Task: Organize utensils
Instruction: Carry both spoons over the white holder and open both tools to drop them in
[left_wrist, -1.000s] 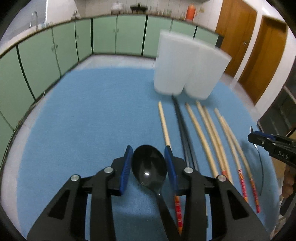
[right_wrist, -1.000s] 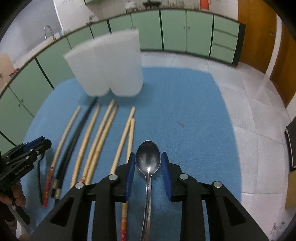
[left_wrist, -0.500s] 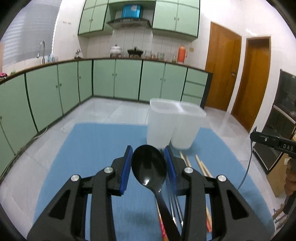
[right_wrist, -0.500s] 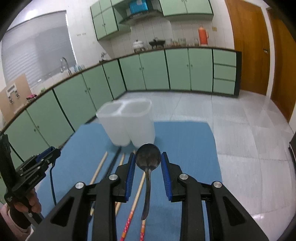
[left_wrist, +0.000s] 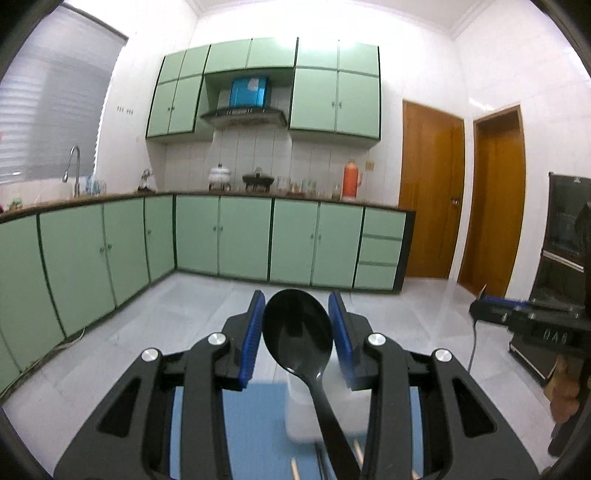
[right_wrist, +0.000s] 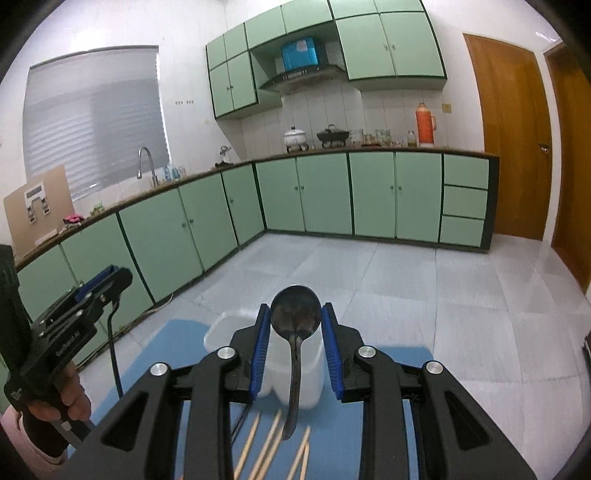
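Observation:
My left gripper (left_wrist: 297, 323) is shut on the bowl of a black plastic spoon (left_wrist: 297, 338), whose handle hangs down and back toward me. My right gripper (right_wrist: 295, 325) is shut on the bowl of a metal spoon (right_wrist: 295, 314), its handle drooping below. Both are raised well above the blue mat (right_wrist: 177, 339). A white two-compartment holder (right_wrist: 221, 332) stands on the mat just behind and below the right fingers; in the left wrist view the holder (left_wrist: 301, 417) shows between the jaws. Several wooden chopsticks (right_wrist: 271, 443) lie on the mat below.
The left gripper's body (right_wrist: 70, 336), held by a hand (right_wrist: 51, 402), shows at the left of the right wrist view; the right gripper's body (left_wrist: 532, 321) at the right of the left one. Green cabinets (left_wrist: 240, 240) ring the tiled floor; wooden doors (left_wrist: 430, 206) stand to the right.
Both grippers have risen off the mat and tilted up toward level, each carrying its spoon. The mat, chopsticks and holder have dropped to the bottom of both views.

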